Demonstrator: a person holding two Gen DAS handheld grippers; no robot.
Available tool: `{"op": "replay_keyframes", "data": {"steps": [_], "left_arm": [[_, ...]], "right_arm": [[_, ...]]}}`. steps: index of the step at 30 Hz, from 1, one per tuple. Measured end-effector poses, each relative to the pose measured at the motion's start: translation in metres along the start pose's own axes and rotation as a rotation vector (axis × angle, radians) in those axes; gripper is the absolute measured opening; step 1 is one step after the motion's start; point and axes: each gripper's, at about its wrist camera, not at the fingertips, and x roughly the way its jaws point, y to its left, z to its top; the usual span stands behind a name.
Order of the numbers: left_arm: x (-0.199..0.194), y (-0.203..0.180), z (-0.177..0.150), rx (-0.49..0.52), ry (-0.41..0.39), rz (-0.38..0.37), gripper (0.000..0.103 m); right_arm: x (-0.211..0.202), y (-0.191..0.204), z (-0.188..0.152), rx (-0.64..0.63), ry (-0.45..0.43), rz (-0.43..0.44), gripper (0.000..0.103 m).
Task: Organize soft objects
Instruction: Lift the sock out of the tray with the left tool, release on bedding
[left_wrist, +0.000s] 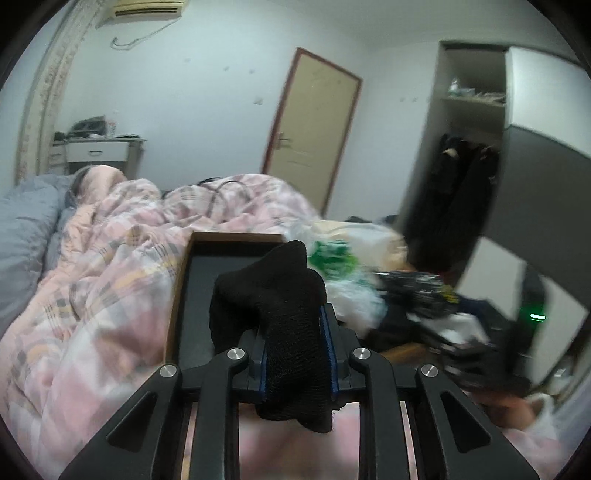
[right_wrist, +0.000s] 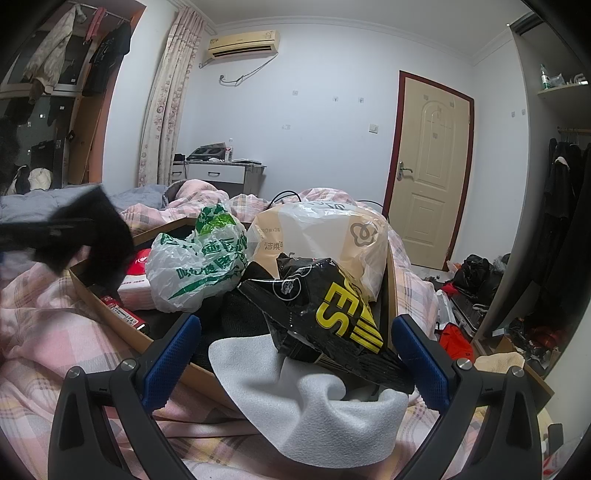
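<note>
Left tongs (left_wrist: 297, 354) are clamped on a black sock (left_wrist: 273, 306), blue pads pressed against it on both sides, raised above the bed; right tongs (right_wrist: 295, 354) stand wide apart, gripping nothing, low over the bed.

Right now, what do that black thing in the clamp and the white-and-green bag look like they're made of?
The black sock, squeezed in the left gripper, looks like matte knitted fabric: a fine mesh weave shows and it droops limply. The white-and-green bag seems to be thin glossy plastic film, crinkled, with light shining off its folds.
</note>
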Motion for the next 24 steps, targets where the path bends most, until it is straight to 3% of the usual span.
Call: {"op": "replay_keyframes", "data": {"steps": [3, 6, 15, 22, 24], "left_arm": [[-0.019, -0.006, -0.002, 0.03, 0.06, -0.112, 0.019], [-0.03, -0.012, -0.001, 0.068, 0.103, -0.174, 0.019], [-0.083, -0.037, 0.007, 0.191, 0.063, -0.461, 0.019], [-0.022, -0.026, -0.014, 0.145, 0.244, -0.371, 0.019], [-0.007, -0.028, -0.025, 0.181, 0.299, -0.323, 0.019]], "right_arm": [[0.0, 0.0, 0.0, 0.0, 0.0, 0.0, 0.102], [0.0, 0.0, 0.0, 0.0, 0.0, 0.0, 0.102], [-0.001, 0.0, 0.0, 0.0, 0.0, 0.0, 0.102], [-0.001, 0.001, 0.0, 0.0, 0.0, 0.0, 0.102], [-0.001, 0.0, 0.0, 0.001, 0.0, 0.0, 0.102]]}}
